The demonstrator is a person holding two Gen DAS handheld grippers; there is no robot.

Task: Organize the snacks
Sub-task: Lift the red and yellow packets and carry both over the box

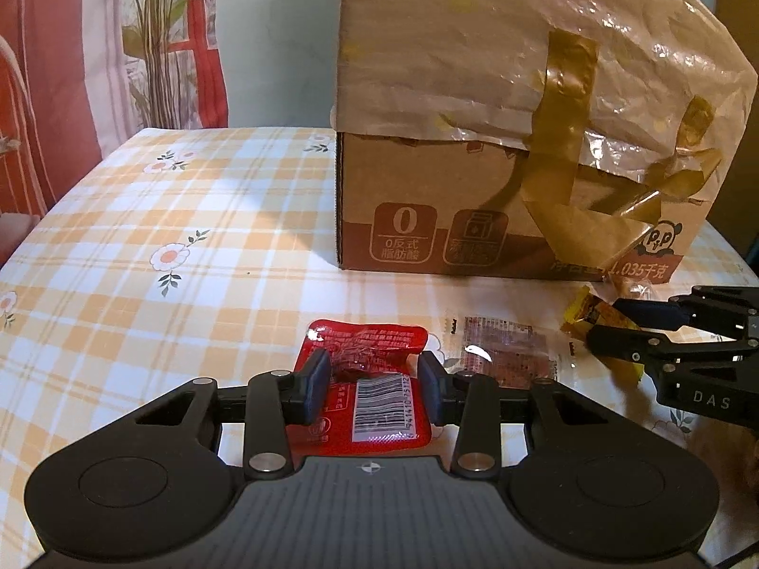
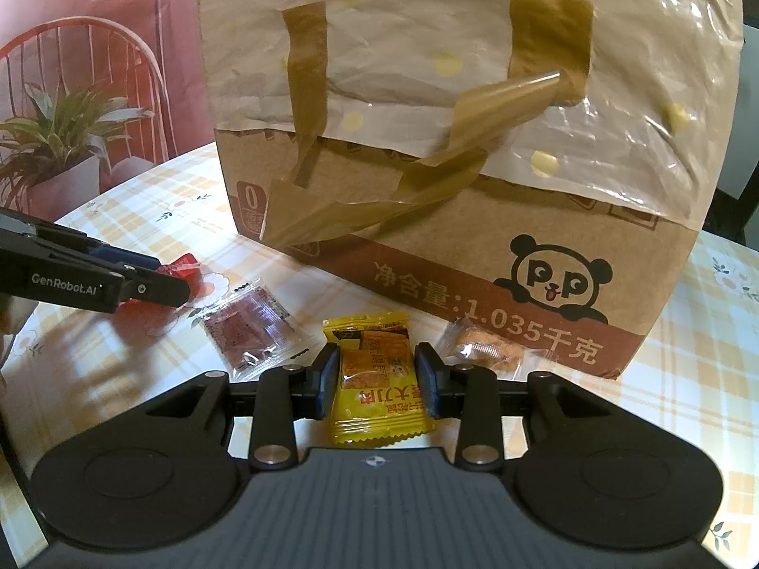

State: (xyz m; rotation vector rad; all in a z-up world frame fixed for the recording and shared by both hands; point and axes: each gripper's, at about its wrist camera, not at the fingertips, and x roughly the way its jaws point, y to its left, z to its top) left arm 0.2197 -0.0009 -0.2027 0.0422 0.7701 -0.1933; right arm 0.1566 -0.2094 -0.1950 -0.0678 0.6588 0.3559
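Crinkly red packet (image 1: 374, 393), L gripper (image 1: 374, 381)

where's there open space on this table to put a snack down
Bare tablecloth lies left of the cardboard box. It's crowded along the box's front: red packet, clear packet, yellow packet, another clear one.

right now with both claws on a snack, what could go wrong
1. The left claw pinches the red packet by its crinkled sides, so the slick film may slip out.
2. The yellow packet in the right claw sits close to the cardboard box; lifting forward could snag its loose tape.
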